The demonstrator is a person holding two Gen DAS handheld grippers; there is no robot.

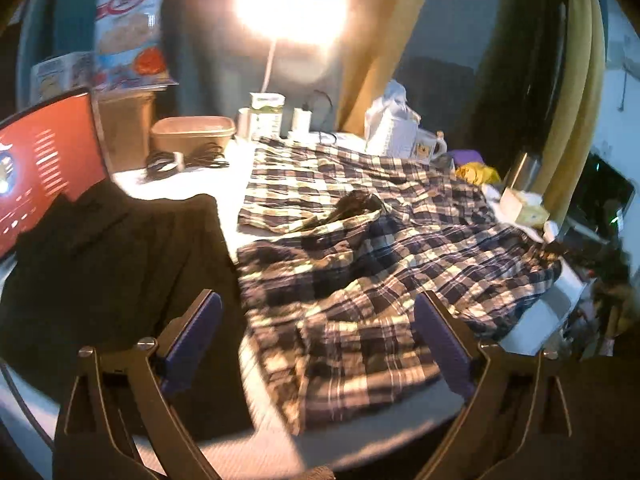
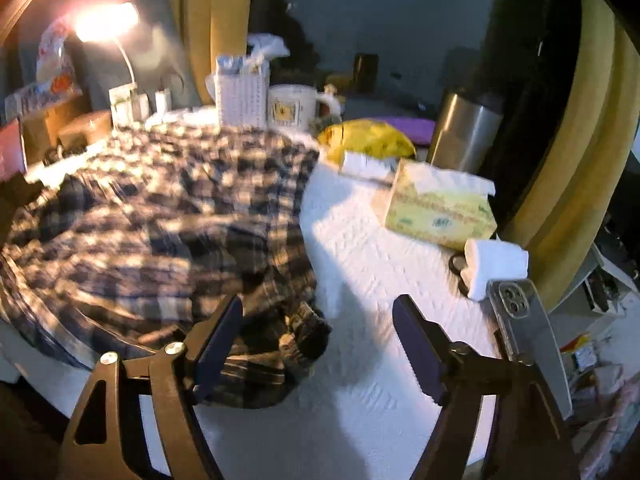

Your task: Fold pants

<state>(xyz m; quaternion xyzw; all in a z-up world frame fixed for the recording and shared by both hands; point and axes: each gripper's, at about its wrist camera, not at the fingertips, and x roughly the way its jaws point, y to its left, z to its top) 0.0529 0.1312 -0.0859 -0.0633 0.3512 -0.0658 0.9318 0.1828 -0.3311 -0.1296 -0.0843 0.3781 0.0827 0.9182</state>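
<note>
The plaid pants (image 1: 360, 240) lie spread and rumpled on a white table cover (image 1: 240, 168). My left gripper (image 1: 318, 344) is open and empty, hovering over the near plaid edge. In the right wrist view the pants (image 2: 160, 208) fill the left half, with a bunched corner (image 2: 296, 340) near my open, empty right gripper (image 2: 318, 344). Its left finger (image 2: 220, 340) is over the cloth and its right finger (image 2: 420, 356) is over the bare cover (image 2: 360, 260).
A black cloth (image 1: 112, 272) lies left of the pants, below a red screen (image 1: 44, 160). A lamp (image 1: 288, 8), tub (image 1: 192, 134), cables (image 1: 180, 160), mug (image 2: 292, 106), tissue box (image 2: 436, 204), steel flask (image 2: 464, 132) and phone (image 2: 528, 332) ring the table.
</note>
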